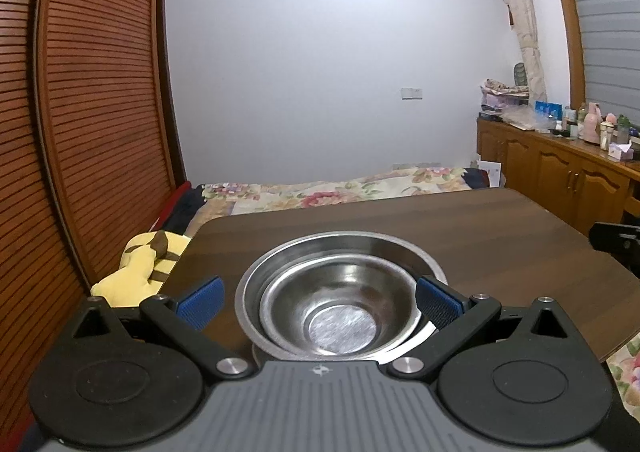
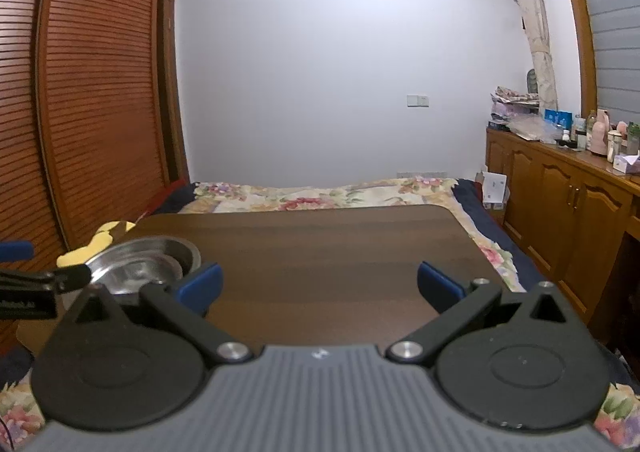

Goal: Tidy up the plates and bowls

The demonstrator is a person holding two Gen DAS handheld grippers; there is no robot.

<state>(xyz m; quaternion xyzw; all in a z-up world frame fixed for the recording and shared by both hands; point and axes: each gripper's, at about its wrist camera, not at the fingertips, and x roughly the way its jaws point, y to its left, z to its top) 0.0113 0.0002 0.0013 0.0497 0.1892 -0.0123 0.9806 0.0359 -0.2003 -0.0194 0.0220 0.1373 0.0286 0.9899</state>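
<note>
Stacked shiny steel bowls, a smaller round one nested in a wider one, sit on the dark brown wooden table near its left edge. Left gripper hovers over them, blue pads spread wide, grasping nothing. Right gripper is likewise spread above bare tabletop, well apart from the bowls

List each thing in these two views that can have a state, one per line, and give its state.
Smaller steel bowl: upright, empty, nested inside the larger dish.
Larger steel dish: upright on the table, holding the smaller bowl.
Left gripper: jaws open, either side of the nested pair, gripping nothing.
Right gripper: jaws open, empty, over bare table.
Table: bears only the nested pair.
Wardrobe doors: shut.
Cabinet doors: shut.
</note>
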